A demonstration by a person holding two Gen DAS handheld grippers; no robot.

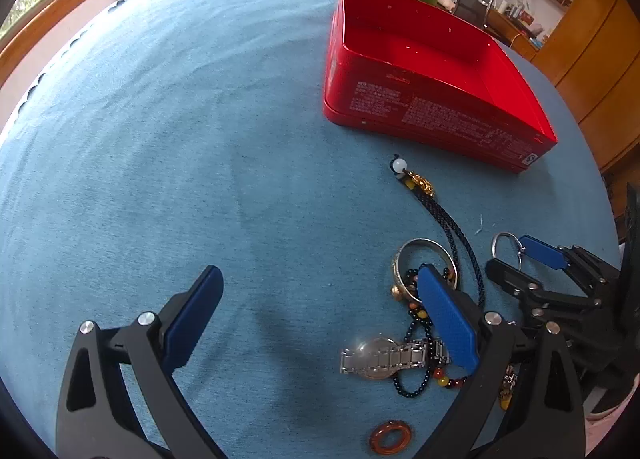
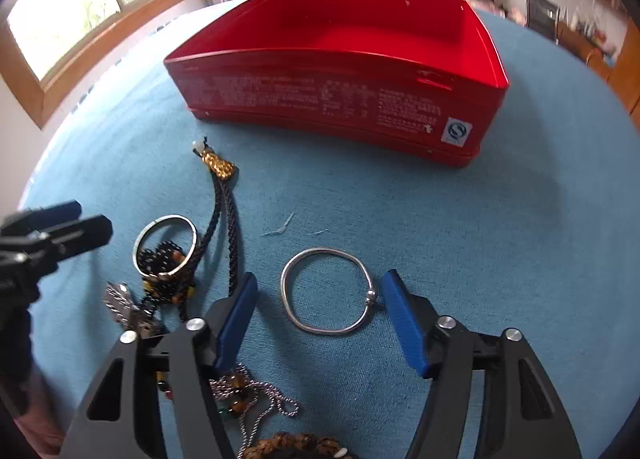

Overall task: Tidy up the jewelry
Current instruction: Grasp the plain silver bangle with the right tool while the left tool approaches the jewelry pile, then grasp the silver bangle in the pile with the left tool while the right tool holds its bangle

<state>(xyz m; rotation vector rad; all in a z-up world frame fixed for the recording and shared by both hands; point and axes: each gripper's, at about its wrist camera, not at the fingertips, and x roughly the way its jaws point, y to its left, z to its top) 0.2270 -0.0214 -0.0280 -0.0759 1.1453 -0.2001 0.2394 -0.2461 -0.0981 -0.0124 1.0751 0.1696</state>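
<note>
Your right gripper [image 2: 320, 315] brackets the thin silver bangle [image 2: 327, 291], jaws partly open, the right pad just beside its clasp bead and the left pad apart from the wire. The bangle lies flat on the blue table [image 2: 500, 243], in front of the open red tin [image 2: 340, 71]. Centre the jaws across the hoop and close gently — thin wire may skate or tip. Left of the bangle sits a tangle: braided black cord [image 2: 228, 219], wide silver ring [image 2: 166, 245], dark beads. Your left gripper [image 1: 320, 315] hovers wide open, empty — keep it away from that tangle.
</note>
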